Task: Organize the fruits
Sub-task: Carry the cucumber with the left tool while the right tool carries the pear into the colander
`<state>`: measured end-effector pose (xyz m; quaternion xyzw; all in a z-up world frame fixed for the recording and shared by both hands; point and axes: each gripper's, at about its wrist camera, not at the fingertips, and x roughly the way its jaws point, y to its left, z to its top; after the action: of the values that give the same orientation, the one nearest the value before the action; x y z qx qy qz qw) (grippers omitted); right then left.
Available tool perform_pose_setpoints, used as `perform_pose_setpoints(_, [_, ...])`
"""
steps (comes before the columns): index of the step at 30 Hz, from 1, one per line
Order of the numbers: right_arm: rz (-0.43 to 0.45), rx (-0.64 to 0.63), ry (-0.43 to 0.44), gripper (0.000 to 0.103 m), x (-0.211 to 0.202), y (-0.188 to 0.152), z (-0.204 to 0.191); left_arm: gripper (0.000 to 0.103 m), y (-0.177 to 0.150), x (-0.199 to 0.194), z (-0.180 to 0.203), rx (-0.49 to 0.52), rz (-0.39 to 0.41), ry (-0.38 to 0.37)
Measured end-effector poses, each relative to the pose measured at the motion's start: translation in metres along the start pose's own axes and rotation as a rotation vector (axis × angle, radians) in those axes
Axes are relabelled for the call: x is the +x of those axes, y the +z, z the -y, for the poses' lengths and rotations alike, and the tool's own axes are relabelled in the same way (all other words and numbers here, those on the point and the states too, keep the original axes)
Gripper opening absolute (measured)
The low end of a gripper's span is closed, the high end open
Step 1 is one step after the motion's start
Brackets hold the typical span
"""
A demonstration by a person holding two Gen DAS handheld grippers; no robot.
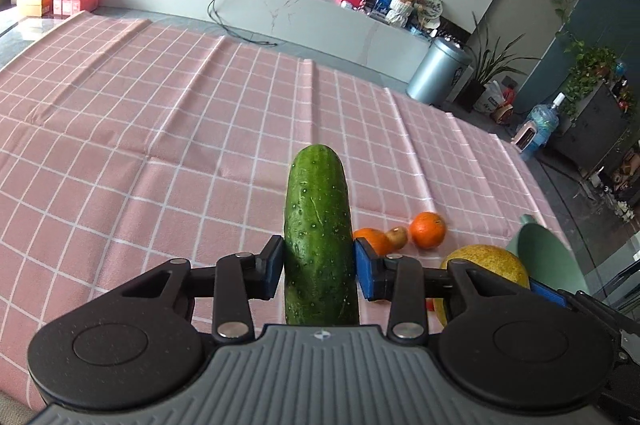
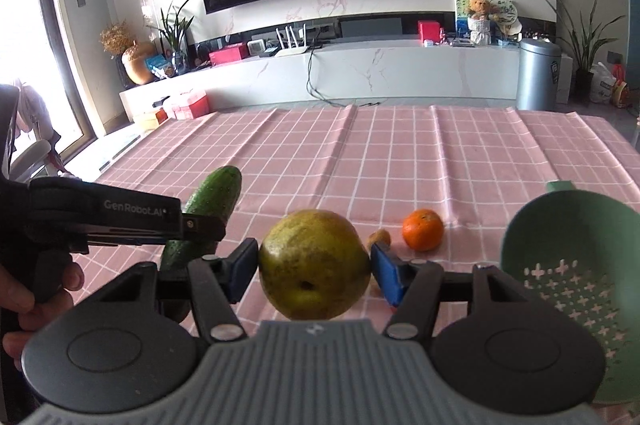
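Pink checked tablecloth [image 1: 160, 145]; "GenRobot.AI" left claw [image 1: 318, 267] gripping cucumber [image 1: 318, 237], right claw [image 2: 314, 267] gripping pear [image 2: 314, 263].

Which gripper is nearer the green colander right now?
Right. The right gripper, shut on the pear, sits just left of the green colander. The left gripper, shut on the cucumber, is farther left, beyond the right one.
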<state>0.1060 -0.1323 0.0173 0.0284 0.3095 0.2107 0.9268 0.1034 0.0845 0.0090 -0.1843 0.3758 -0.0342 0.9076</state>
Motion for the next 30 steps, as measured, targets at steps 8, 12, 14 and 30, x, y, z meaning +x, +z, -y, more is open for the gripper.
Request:
perform_pose_setpoints(8, [0.021,0.066,-0.080,0.059,-0.054,0.012,0.061,0.042,0.011,-0.003,0.089,0.123,-0.020,-0.142])
perform_pose_setpoints(12, [-0.004,0.078,-0.156,0.059,-0.068,0.013,0.095,0.042,0.010,0.015,0.133,0.199,-0.074,-0.202])
perform_pose_setpoints(14, [-0.030,0.083,-0.186,0.059,-0.071,0.011,0.111,0.042,0.008,0.029,0.154,0.236,-0.115,-0.217])
perform_pose_setpoints(30, [-0.319,0.007,-0.196,0.059,-0.008,-0.001,0.177,0.042,-0.011,0.119,0.222,0.441,-0.414,-0.164])
